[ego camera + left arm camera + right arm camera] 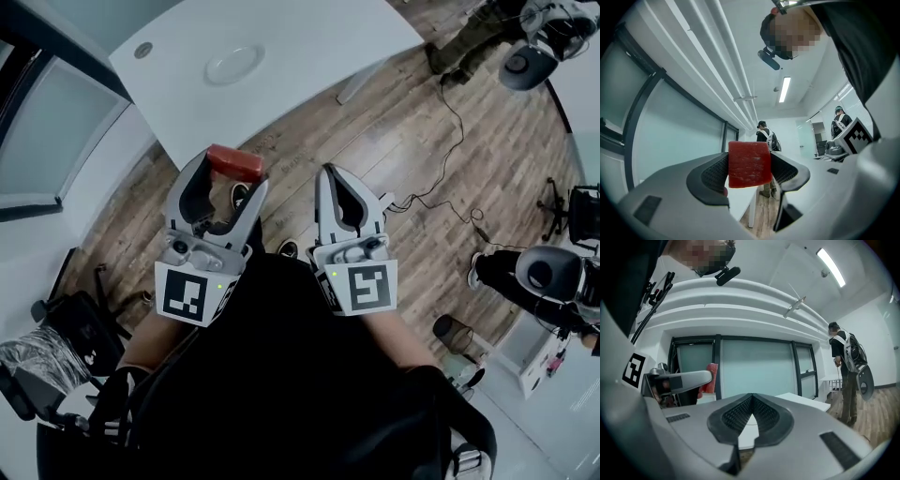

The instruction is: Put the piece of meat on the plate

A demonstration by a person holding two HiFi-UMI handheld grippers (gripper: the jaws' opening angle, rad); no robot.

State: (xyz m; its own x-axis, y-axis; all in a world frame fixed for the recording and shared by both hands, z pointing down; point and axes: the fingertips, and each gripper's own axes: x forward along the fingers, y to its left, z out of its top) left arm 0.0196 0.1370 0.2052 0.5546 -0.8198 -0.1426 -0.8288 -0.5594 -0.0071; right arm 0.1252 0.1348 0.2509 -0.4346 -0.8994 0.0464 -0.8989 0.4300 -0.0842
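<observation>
Left tongs (230,176): clamped on red rectangular slab of meat (234,163), held in the air over brown wood-plank floor (403,131) | Right tongs (330,174): pressed together, gripping nothing | White table (319,42): beyond both tongs | Round white plate (212,71): on table, well apart from meat
</observation>
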